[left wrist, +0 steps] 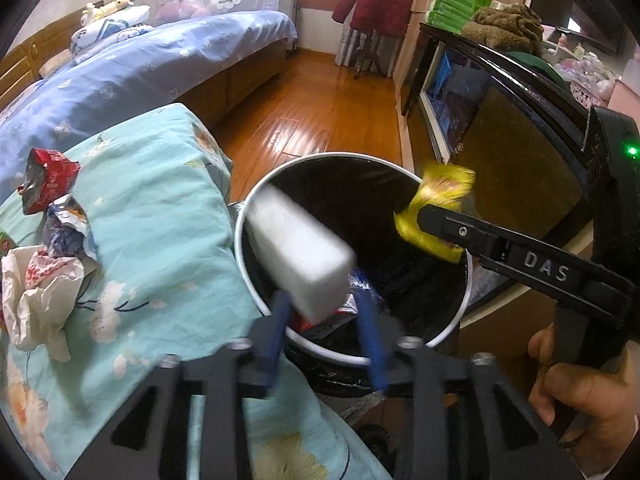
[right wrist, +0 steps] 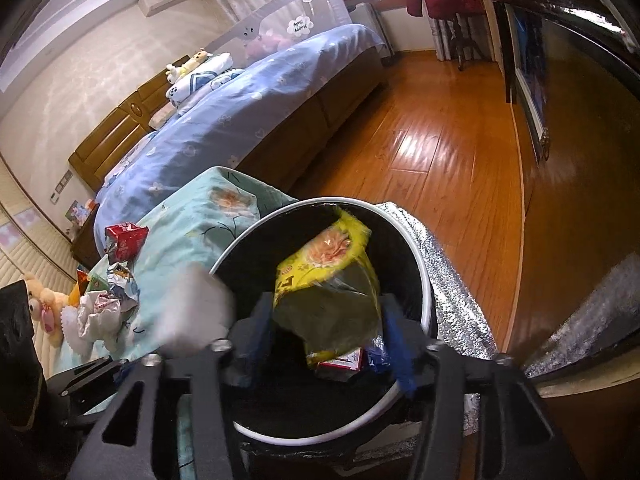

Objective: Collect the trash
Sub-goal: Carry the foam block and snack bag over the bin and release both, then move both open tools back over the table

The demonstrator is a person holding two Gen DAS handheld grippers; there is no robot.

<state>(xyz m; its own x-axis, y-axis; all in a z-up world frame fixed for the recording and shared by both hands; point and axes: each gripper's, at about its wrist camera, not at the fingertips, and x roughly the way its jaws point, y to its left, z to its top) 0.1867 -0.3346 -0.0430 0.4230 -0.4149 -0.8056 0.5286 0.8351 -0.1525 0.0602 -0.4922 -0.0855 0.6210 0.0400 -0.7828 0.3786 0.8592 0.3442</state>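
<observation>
Only your left view shows your right hand (left wrist: 580, 396). Your left tongs (left wrist: 324, 312) stand released, the white block (left wrist: 298, 256) loose between them over the bin (left wrist: 448, 328). Your right tongs (right wrist: 328, 336) are released too, the yellow wrapper (right wrist: 328, 276) between them above the bin.

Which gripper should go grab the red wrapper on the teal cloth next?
Probably the left gripper: the red wrapper lies on its side of the bin, while the right gripper would likely have to cross over.
</observation>
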